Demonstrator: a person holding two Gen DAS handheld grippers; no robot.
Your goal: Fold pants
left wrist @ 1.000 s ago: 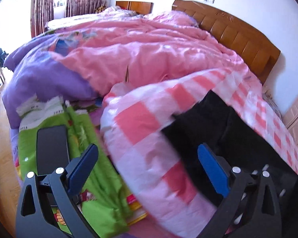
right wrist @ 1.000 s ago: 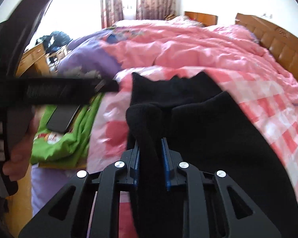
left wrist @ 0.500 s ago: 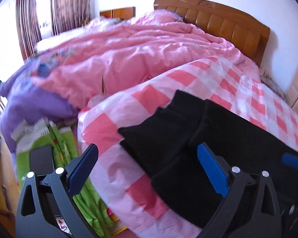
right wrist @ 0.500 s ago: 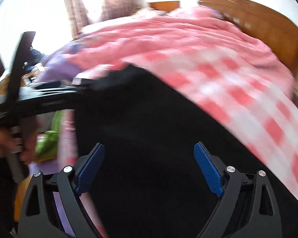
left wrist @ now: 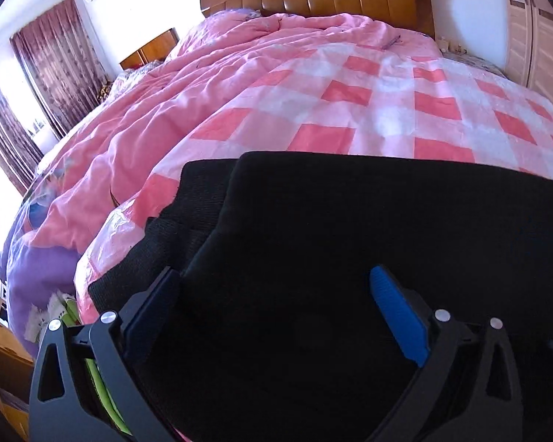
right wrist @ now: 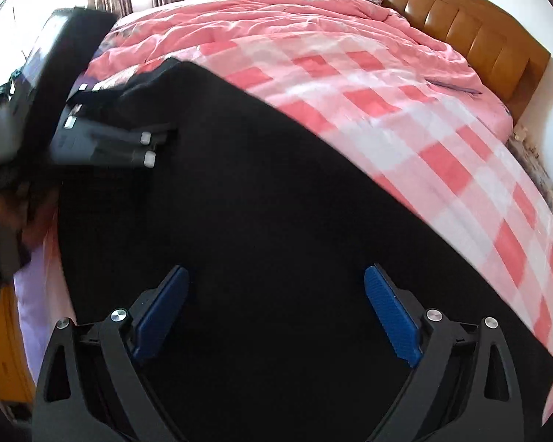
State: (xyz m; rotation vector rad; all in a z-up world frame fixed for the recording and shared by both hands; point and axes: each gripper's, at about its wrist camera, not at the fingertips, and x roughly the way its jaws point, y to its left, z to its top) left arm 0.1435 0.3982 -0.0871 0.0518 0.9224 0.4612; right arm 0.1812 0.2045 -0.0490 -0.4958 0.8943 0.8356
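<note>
Two matte black grippers, each a pair of angular, open-framed fingers with triangular cut-outs and silver screw heads at the pivots. Ribbed blue pads lining the inner faces of the left gripper and the right gripper. Pale square tips on the left gripper's blurred body, seen from the right wrist.

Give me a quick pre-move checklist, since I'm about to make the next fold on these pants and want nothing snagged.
1. Right gripper free of cloth: ok, jaws just opened, wide apart.
2. Left gripper open: ok, nothing pinched.
3. Black pants lying on the checked quilt: ok.
4. Pants smooth, no bunching: cannot tell, too dark.
5. Layers aligned at the end: not ok, edges stepped.
</note>
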